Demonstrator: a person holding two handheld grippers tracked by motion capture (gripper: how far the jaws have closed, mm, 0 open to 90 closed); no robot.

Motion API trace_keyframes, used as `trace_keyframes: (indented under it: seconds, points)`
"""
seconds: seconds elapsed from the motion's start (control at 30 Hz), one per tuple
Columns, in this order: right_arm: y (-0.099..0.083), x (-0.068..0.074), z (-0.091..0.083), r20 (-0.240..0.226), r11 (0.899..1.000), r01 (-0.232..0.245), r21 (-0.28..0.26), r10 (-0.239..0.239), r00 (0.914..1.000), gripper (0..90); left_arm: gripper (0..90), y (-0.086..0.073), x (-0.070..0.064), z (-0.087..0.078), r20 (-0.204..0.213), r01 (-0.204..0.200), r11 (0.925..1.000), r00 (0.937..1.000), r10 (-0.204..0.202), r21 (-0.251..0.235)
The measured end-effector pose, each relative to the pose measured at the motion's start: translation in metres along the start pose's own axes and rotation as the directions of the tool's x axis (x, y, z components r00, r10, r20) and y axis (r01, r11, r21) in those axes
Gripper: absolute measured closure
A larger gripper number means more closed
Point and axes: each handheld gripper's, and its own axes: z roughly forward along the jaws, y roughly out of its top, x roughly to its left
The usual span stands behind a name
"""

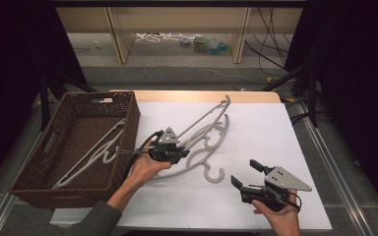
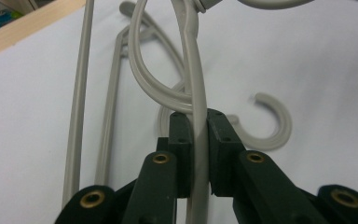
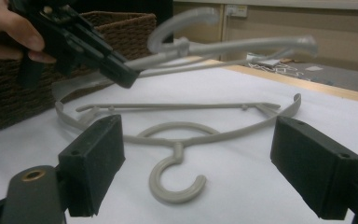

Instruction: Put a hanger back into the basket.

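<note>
My left gripper [image 1: 183,153] is shut on a grey plastic hanger [image 1: 204,118] and holds it tilted above the white table, its far end toward the back. In the left gripper view the jaws [image 2: 198,119] pinch the hanger's thin arm [image 2: 195,84]. A second grey hanger [image 1: 215,176] lies flat on the table just below it, hook toward the front. My right gripper [image 1: 244,172] stands open near the front right, its jaws facing that lying hanger's hook [image 3: 175,182]. In the right gripper view, the left gripper [image 3: 81,44] carries the lifted hanger [image 3: 233,45].
A brown woven basket [image 1: 134,123] stands at the table's left edge with pale hangers [image 1: 96,152] lying in it. The white sheet [image 1: 261,128] covers the table. A wooden shelf and cables lie on the floor beyond the far edge.
</note>
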Motion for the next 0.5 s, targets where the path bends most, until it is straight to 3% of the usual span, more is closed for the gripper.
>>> trace_keyframes:
  seconds: [0.2, 0.23, 0.5]
  points:
    - [0.000, 0.000, 0.000, 0.004, 1.000, 0.000, -0.002, 0.000, 1.0000, 18.3, 81.5, 0.011, -0.006, -0.018, 0.016, 0.039, 0.9972, 0.9991, -0.038, -0.064]
    - [0.000, 0.000, 0.000, -0.001, 1.000, 0.004, -0.005, -0.004, 1.0000, 18.3, 81.5, 0.012, -0.006, -0.020, 0.023, 0.023, 0.9974, 0.9995, -0.021, -0.068]
    - [-0.001, 0.000, 0.001, 0.005, 1.000, 0.005, -0.006, -0.005, 1.0000, 18.2, 81.5, 0.017, -0.013, -0.033, 0.045, 0.037, 0.9958, 0.9984, -0.033, -0.084]
